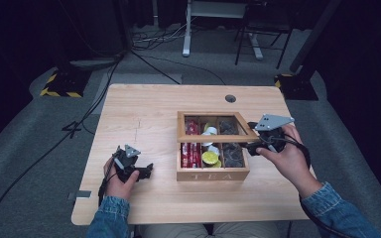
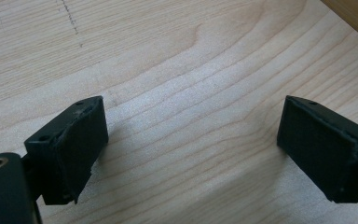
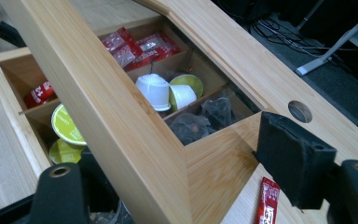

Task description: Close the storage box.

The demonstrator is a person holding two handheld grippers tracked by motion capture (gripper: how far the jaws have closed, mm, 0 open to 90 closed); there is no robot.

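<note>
While my right tool [image 1: 254,141] pinches the front rail of the tea box's lid [image 3: 121,121], half raised over the box [image 1: 212,174] at the bench's middle, I judge it best to swing it slowly about the far hinge, keeping my grip square; my left tool [image 2: 191,144] waits wide and empty, near left.
</note>
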